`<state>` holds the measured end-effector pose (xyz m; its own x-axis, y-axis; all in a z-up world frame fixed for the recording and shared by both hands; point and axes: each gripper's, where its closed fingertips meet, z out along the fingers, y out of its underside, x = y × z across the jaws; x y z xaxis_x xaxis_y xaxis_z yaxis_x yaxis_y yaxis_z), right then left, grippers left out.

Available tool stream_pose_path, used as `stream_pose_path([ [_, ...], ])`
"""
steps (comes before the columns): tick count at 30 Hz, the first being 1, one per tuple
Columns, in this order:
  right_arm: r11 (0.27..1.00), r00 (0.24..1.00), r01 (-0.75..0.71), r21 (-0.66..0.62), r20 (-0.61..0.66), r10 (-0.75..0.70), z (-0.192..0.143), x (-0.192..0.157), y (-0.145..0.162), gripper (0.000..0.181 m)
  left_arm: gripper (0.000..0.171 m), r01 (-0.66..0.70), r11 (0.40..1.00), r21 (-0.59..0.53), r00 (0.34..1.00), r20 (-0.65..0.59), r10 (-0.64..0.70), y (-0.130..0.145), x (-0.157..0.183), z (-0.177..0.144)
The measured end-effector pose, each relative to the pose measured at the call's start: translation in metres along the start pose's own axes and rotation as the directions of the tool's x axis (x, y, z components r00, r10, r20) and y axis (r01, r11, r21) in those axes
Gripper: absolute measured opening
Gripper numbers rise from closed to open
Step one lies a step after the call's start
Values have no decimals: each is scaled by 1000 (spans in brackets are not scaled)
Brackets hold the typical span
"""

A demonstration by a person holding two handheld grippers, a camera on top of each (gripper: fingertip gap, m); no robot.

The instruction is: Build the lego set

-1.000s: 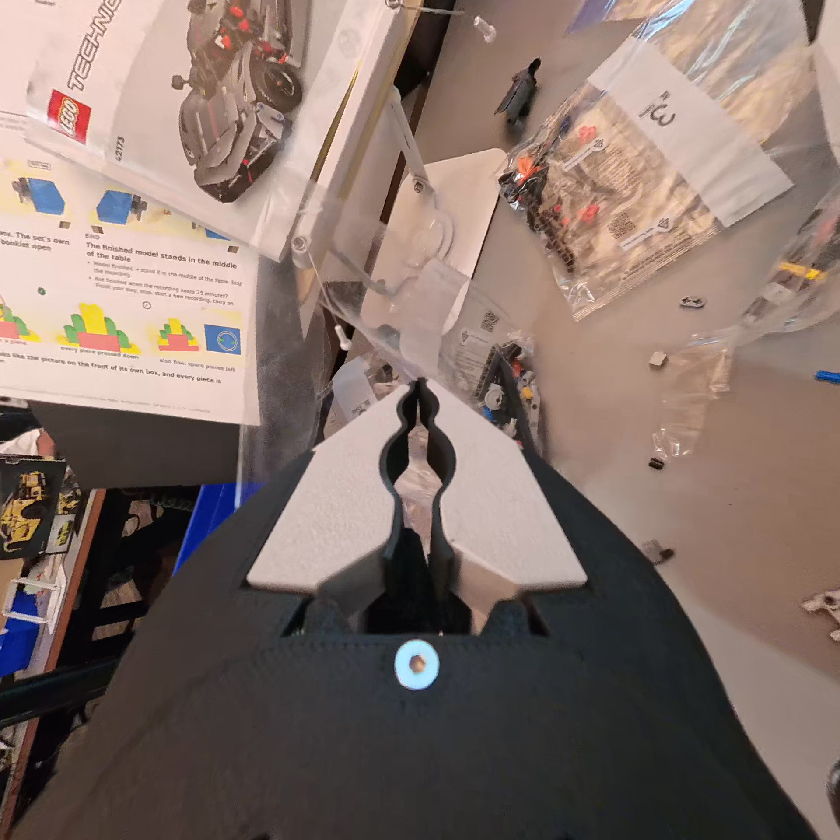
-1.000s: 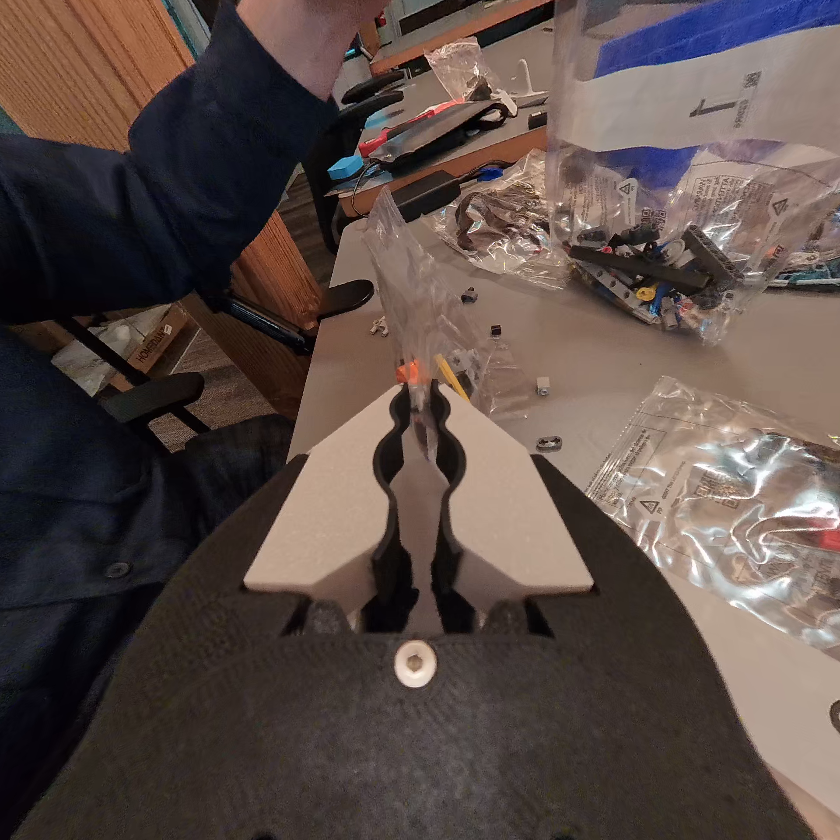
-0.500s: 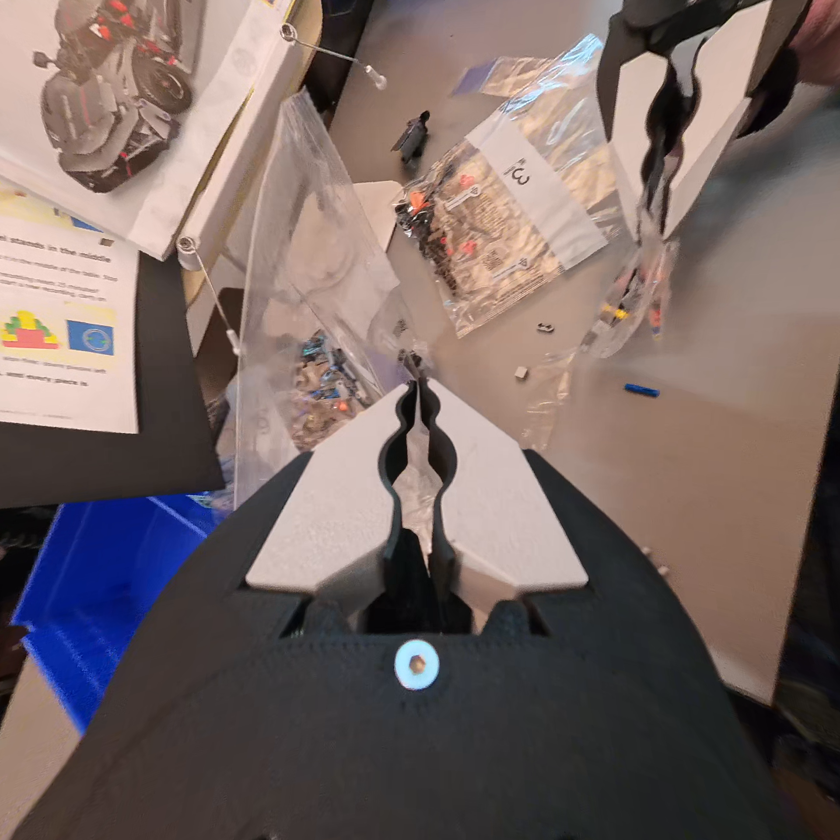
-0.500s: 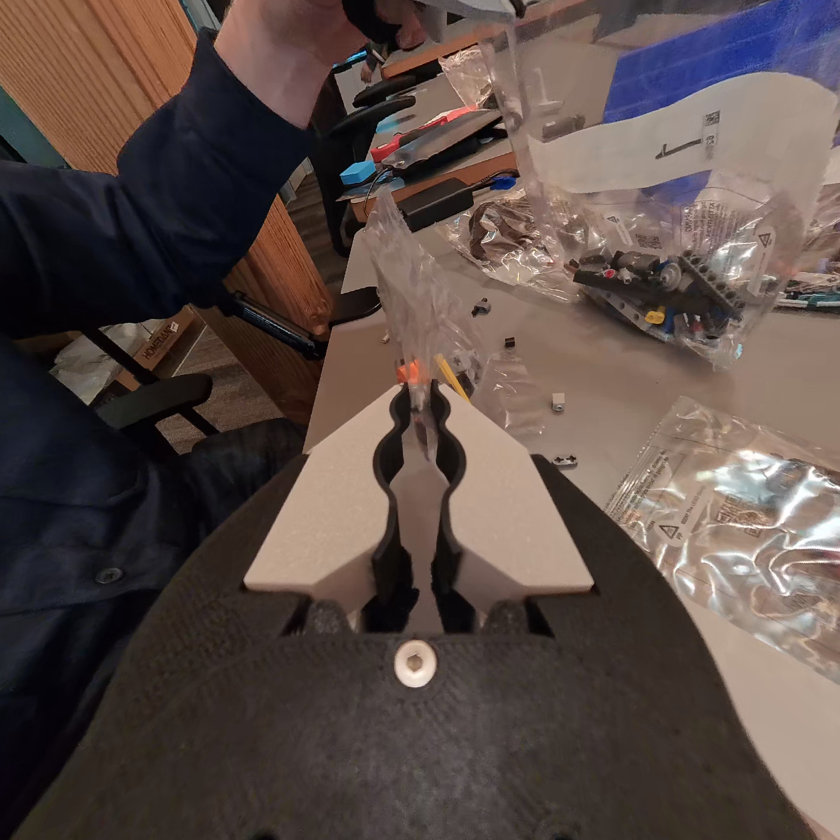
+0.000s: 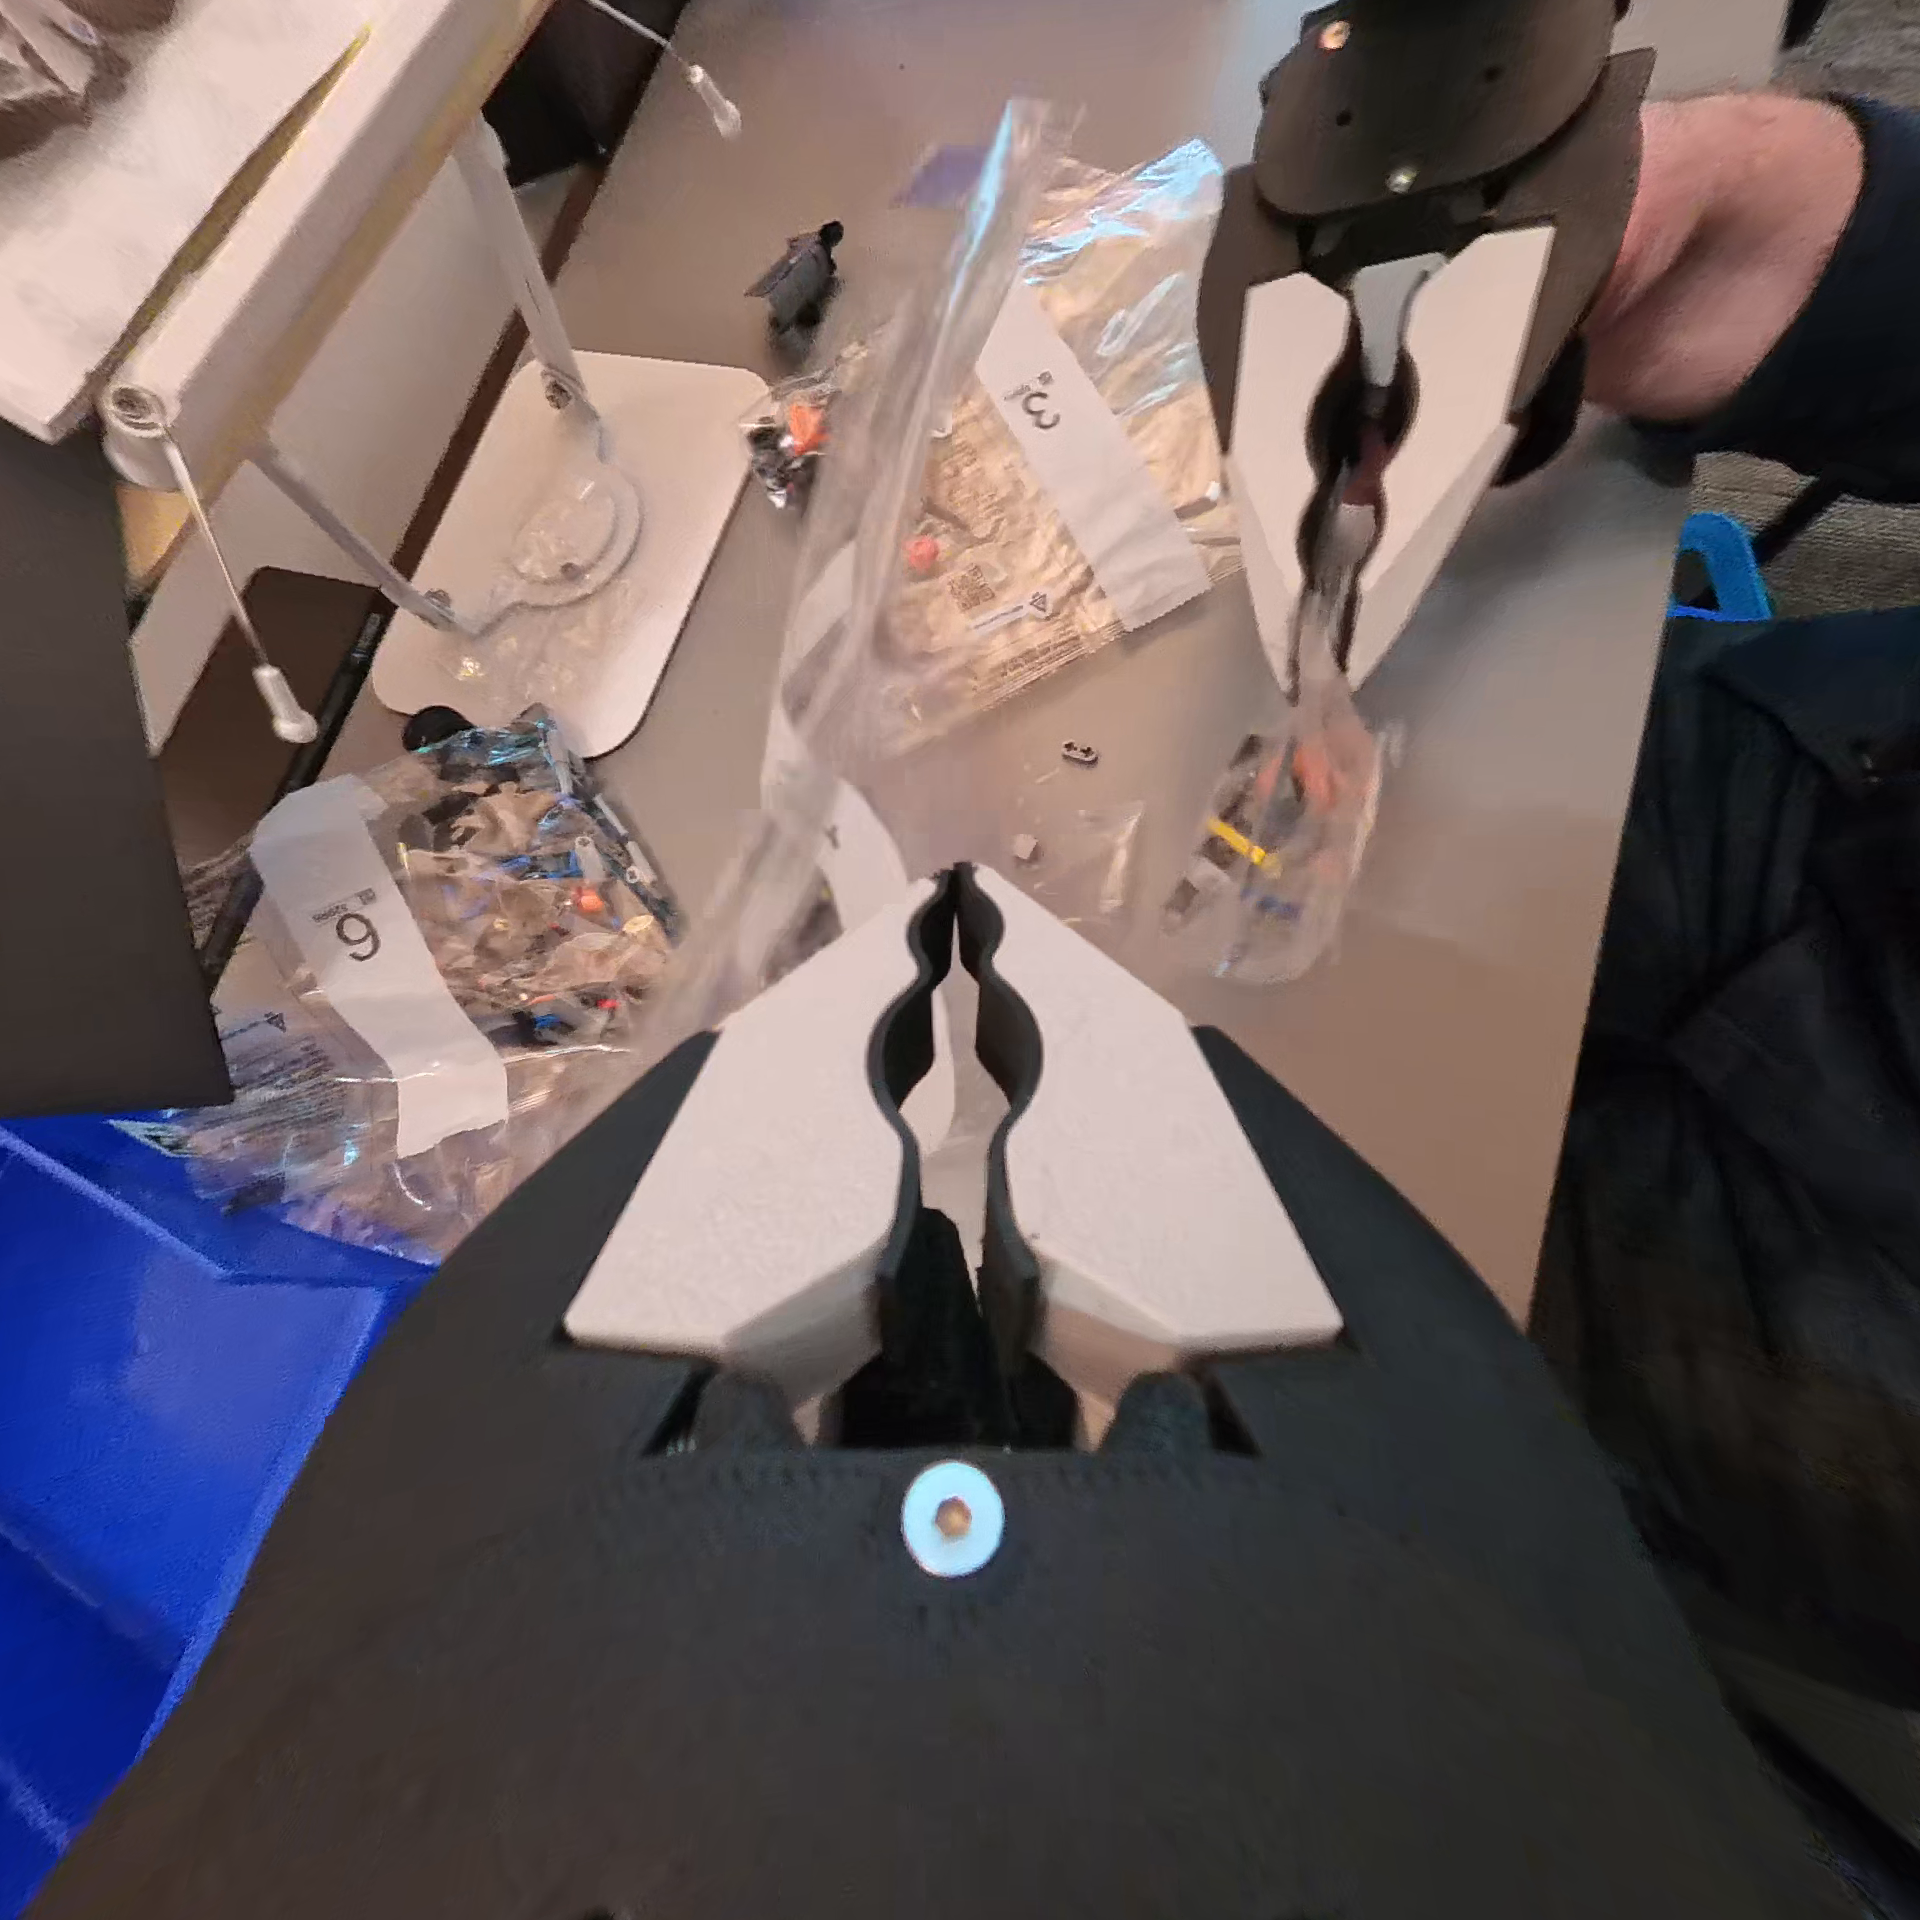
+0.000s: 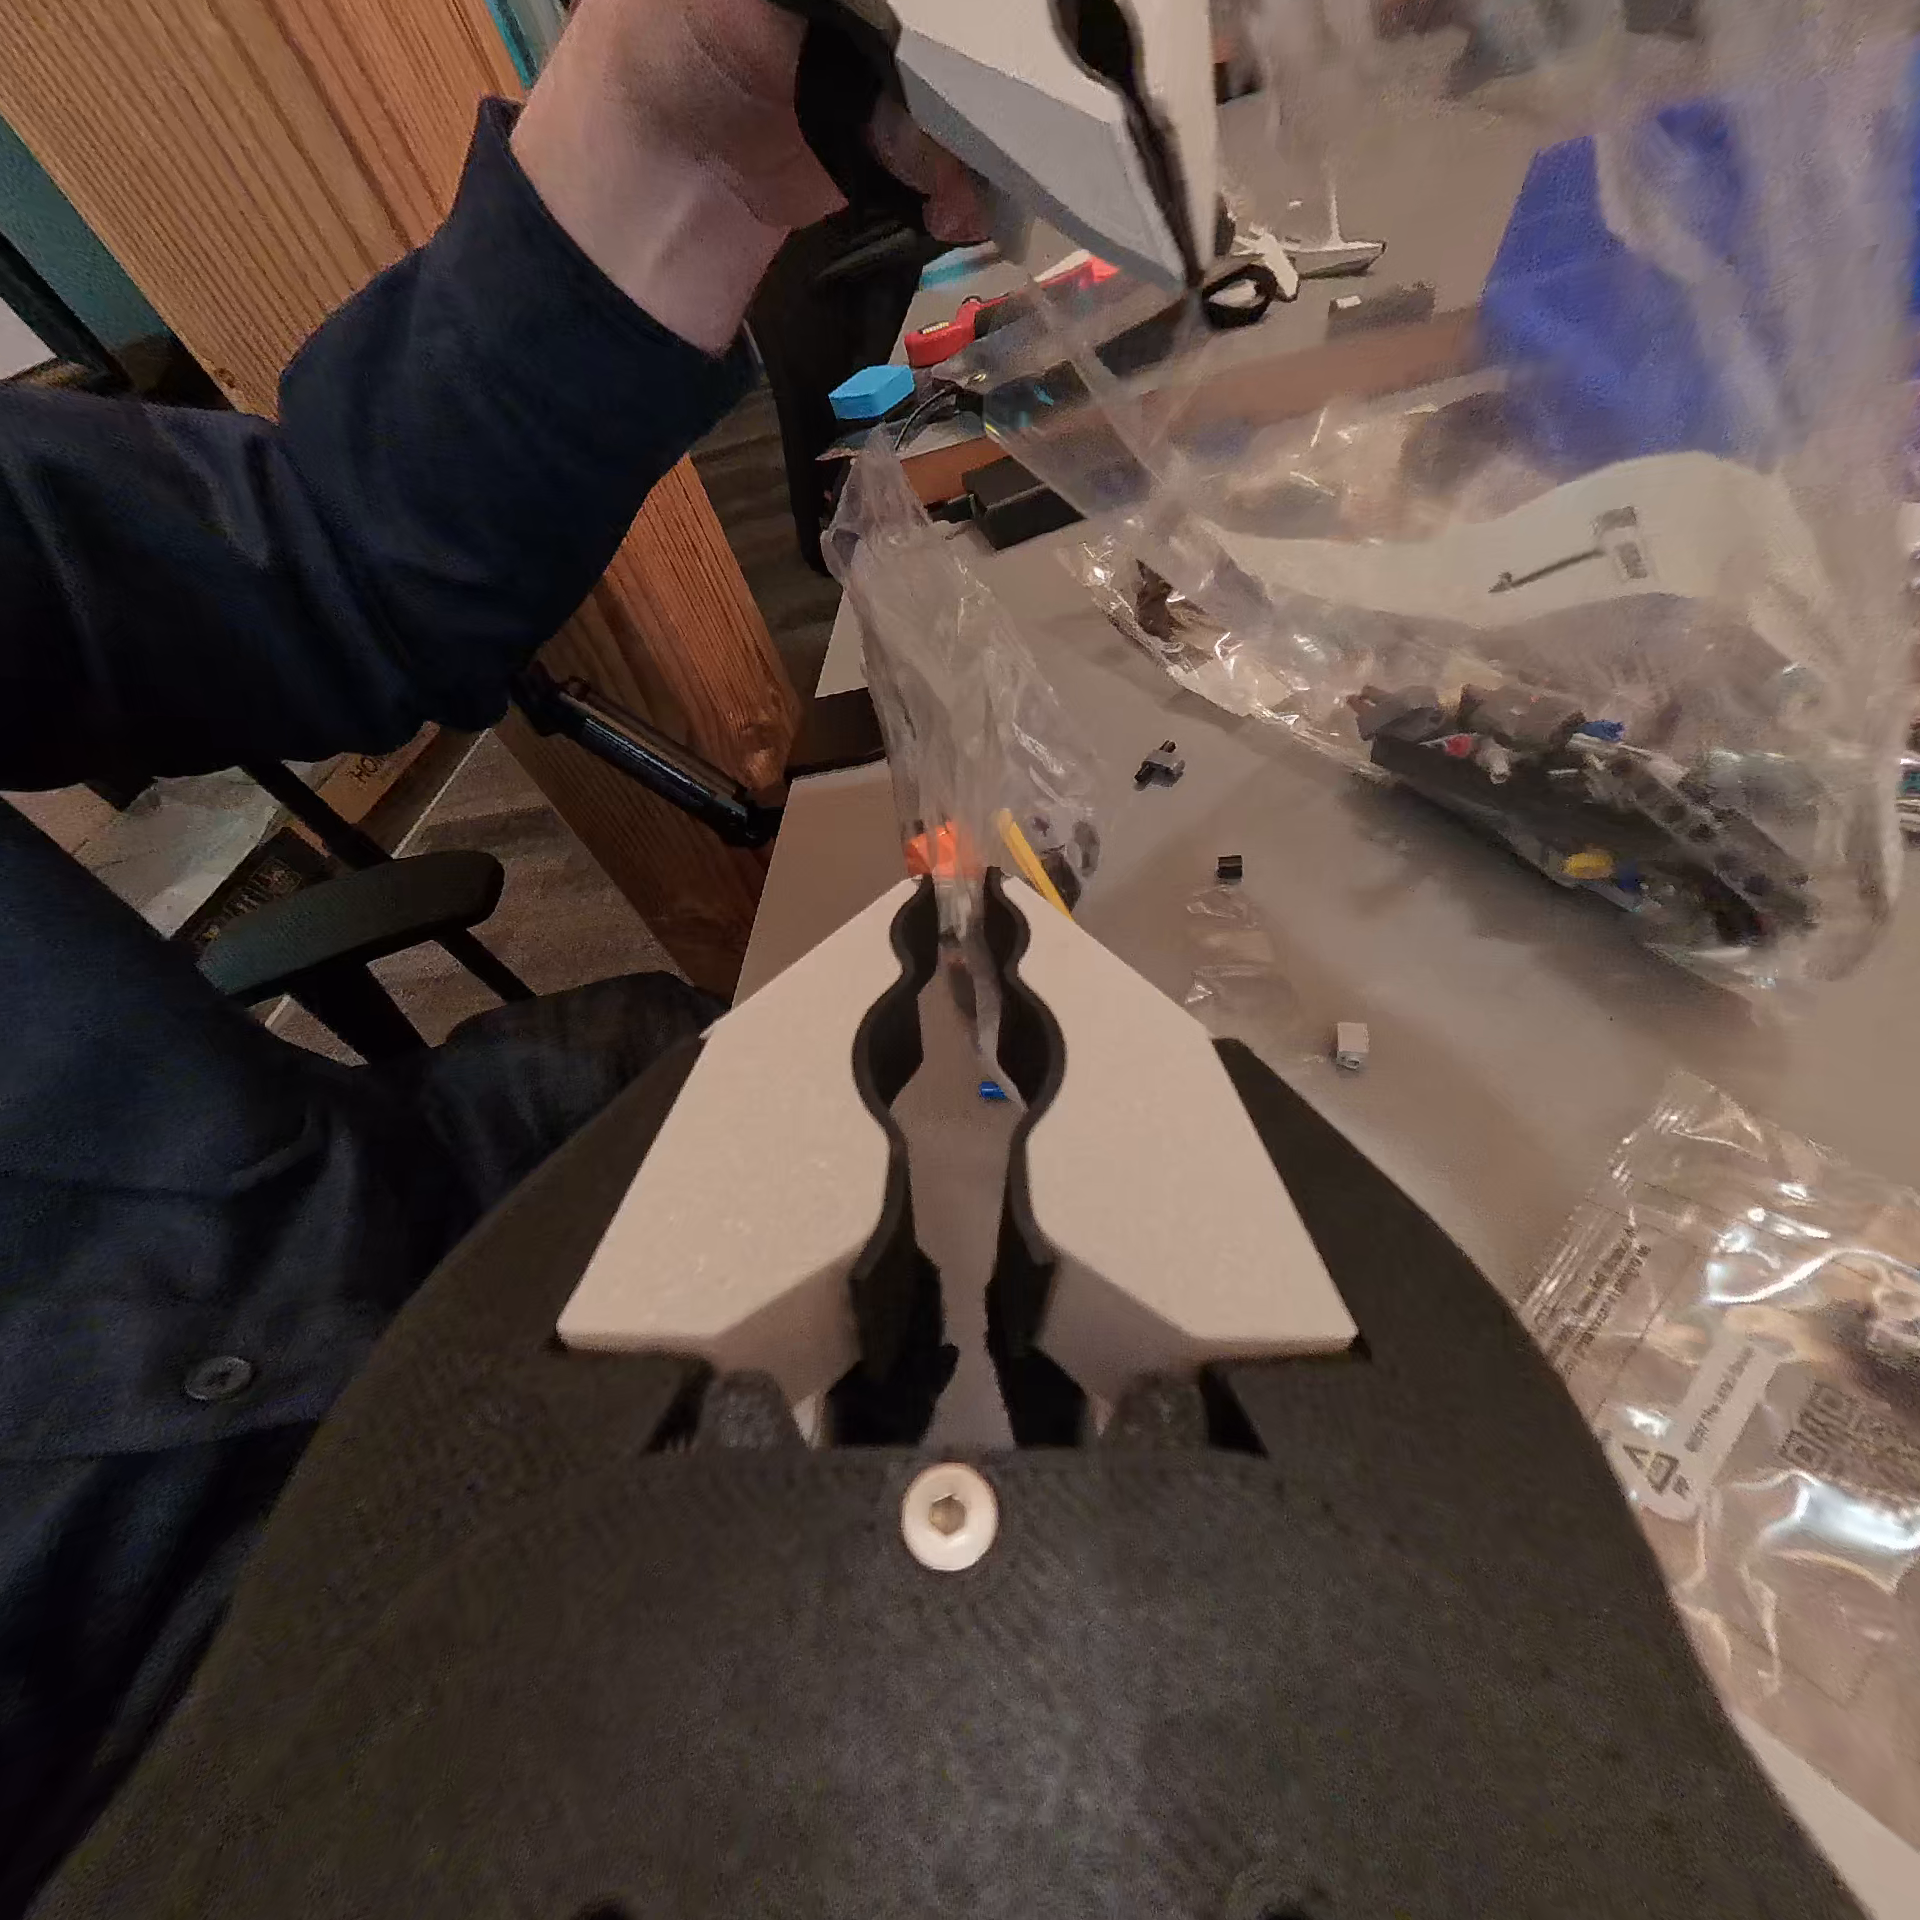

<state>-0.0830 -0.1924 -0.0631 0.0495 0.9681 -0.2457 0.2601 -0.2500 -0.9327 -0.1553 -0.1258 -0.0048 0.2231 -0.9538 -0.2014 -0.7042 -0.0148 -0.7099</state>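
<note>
My left gripper (image 5: pixel 956 883) is shut on the top edge of a large clear parts bag (image 5: pixel 883 499). In the right wrist view this gripper (image 6: pixel 1184 265) holds the large bag (image 6: pixel 1558 623) in the air, with dark Lego parts (image 6: pixel 1579 800) sagging at its bottom just above the grey table (image 6: pixel 1455 966). My right gripper (image 6: pixel 951 883) is shut on a small clear bag (image 6: pixel 956 707) with orange and yellow parts. In the left wrist view the right gripper (image 5: pixel 1314 665) points down and the small bag (image 5: pixel 1288 831) hangs from it.
Sealed parts bags lie on the table (image 5: pixel 1455 935): one at the back (image 5: pixel 1039 468), one at the left (image 5: pixel 447 914), one at the right (image 6: pixel 1766 1351). A booklet stand (image 5: pixel 582 540) and a blue bin (image 5: pixel 156 1455) are at the left. Loose small pieces (image 6: pixel 1351 1044) (image 5: pixel 1081 750) lie between the bags. The grippers' ends are close to 12 centimetres from one another.
My left gripper has risen and swung right with the large bag, which now hangs higher and closer to the right gripper. The right gripper keeps its hold on the small bag.
</note>
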Motion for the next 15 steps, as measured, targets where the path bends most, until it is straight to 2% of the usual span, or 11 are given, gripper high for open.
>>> stream_pose_path([
  [4, 1000, 1000, 3, 5, 18, -3, 5, -4, -3, 6, 0, 36, 999, 2, 999, 9, -36, 3, -1, 3],
  [9, 999, 999, 26, 42, 33, -28, 2, -13, -23, 6, 0, 85, 996, 29, 995, 44, -87, 1, -6, 5],
  [13, 995, 998, 41, 92, 47, -46, -7, -17, -48, 6, 0, 162, 979, 126, 982, 82, -173, -8, -18, 0],
  [15, 990, 997, 40, 137, 61, -48, -12, -16, -68, 5, 0, 196, 961, 197, 977, 46, -208, -16, -18, -4],
])
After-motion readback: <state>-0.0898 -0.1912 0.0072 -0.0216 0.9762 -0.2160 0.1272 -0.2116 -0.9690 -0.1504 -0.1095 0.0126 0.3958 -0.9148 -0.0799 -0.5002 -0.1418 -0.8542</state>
